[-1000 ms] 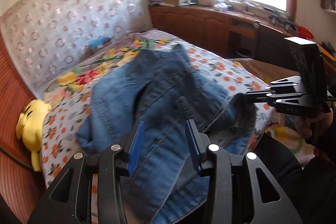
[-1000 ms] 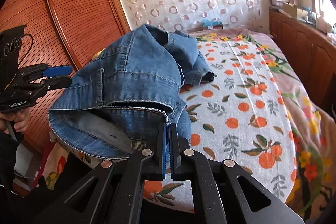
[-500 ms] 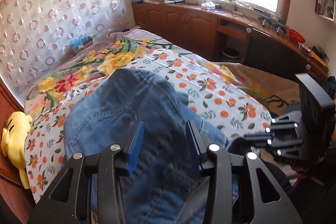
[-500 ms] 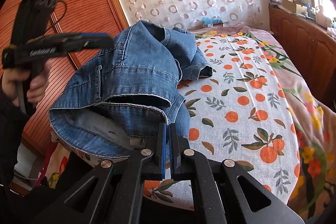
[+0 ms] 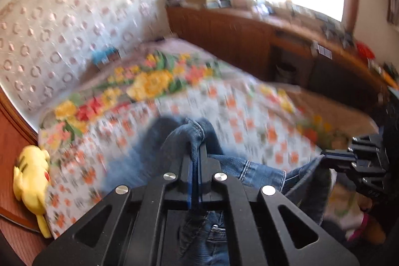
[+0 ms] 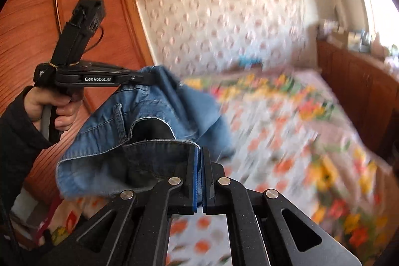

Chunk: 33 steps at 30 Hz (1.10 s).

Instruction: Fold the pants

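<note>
Both grippers now pinch the jeans (image 6: 139, 131). The left gripper (image 5: 196, 141), whose jaws stood spread over the denim half a second ago with nothing pressed between them, has just been closing, and its pads are now pressed together on a bunched fold of seam. From the right wrist view that same tool is held up in the person's hand (image 6: 53, 107), clamped on the upper edge of the fabric. The right gripper (image 6: 198, 152) is as it was a second ago: jaws pressed together on the waistband hem.

With 2 holds in place, the jeans no longer lie heaped near the front edge of the bed (image 5: 232, 116). Most of the cloth that shows hangs between the 2 tools, clear of the orange-print cover; in the left wrist view some denim trails down toward the front edge, and blur hides whether it touches the bed. Both backgrounds are smeared, so the hands are likely travelling.

For the task, this reads as the end of grasping and the start of shaking the pants out. The garment is bunched, not flat, so no fold is made yet. My guess is that the next step calls for spreading the 2 holds apart and laying the pants straight on the bed. The yellow plush toy (image 5: 31, 177) at the left edge is well clear.
</note>
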{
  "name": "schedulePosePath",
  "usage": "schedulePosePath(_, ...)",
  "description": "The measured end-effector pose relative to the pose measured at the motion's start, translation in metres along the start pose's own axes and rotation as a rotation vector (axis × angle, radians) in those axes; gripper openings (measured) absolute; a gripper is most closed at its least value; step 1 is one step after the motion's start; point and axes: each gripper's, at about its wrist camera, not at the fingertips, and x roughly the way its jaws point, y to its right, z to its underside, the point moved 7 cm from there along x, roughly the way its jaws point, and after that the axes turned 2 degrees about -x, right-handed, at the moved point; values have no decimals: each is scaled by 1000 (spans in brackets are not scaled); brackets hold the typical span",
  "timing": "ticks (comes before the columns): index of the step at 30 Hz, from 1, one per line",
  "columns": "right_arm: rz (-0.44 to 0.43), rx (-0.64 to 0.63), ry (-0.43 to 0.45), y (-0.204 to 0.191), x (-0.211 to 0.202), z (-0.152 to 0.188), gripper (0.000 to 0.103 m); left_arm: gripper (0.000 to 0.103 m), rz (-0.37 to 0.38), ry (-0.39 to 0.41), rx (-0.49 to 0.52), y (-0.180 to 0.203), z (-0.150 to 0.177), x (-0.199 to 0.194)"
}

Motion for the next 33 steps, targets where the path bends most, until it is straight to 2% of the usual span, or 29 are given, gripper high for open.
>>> schedulePosePath(2,46,-35,46,15,-13,-34,1,3,-49,61,3,-6,-45,-19)
schedulePosePath(5,136,-82,121,41,-43,-87,1,3,-82,162,-17,-12,-116,-51)
schedulePosePath(9,267,-109,249,81,-109,-160,1,3,-119,265,-25,-6,-196,-87)
schedulePosePath(14,423,-142,368,114,-196,-227,1,3,-105,403,-51,14,-265,-127)
schedulePosePath(17,475,-185,399,112,-235,-252,1,3,-81,455,-56,17,-284,-144)
schedulePosePath(20,467,-245,368,94,-240,-258,1,3,-47,477,-82,6,-281,-151)
schedulePosePath(23,397,-279,329,69,-217,-250,1,3,-38,432,-113,-18,-257,-134)
schedulePosePath(29,185,-350,244,-11,-136,-234,1,3,-56,339,-199,-97,-189,-96)
schedulePosePath(31,86,-353,200,-40,-96,-228,1,3,-59,288,-243,-131,-156,-80)
schedulePosePath(33,-15,-338,125,-61,-49,-209,1,3,-83,202,-289,-161,-110,-50)
